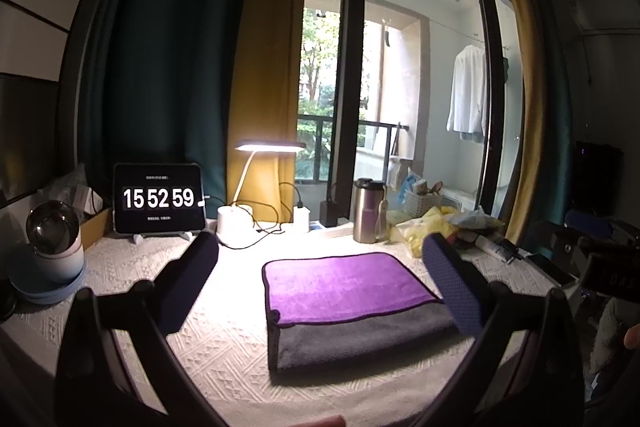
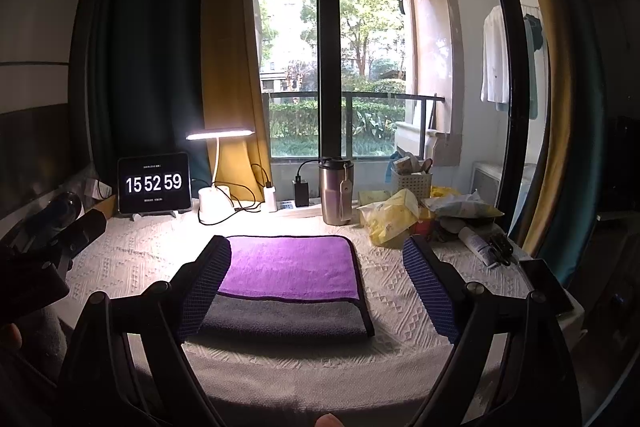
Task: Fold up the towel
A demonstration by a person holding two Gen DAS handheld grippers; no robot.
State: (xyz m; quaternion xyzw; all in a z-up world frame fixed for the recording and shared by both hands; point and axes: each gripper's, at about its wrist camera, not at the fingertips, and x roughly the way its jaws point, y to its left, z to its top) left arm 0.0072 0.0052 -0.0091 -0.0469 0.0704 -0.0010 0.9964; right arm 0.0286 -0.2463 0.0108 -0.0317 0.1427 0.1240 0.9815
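A folded towel lies flat on the white textured table cover, purple side on top with a grey layer showing along its near edge. It also shows in the right wrist view. My left gripper is open and empty, held above the table with the towel between and beyond its fingers. My right gripper is open and empty, its left finger over the towel's left edge. The right gripper's body shows at the right of the left wrist view.
At the back stand a tablet clock, a lit desk lamp, a steel tumbler, chargers with cables and a small fan. Yellow bags, a basket and tubes clutter the back right. A phone lies at the right edge.
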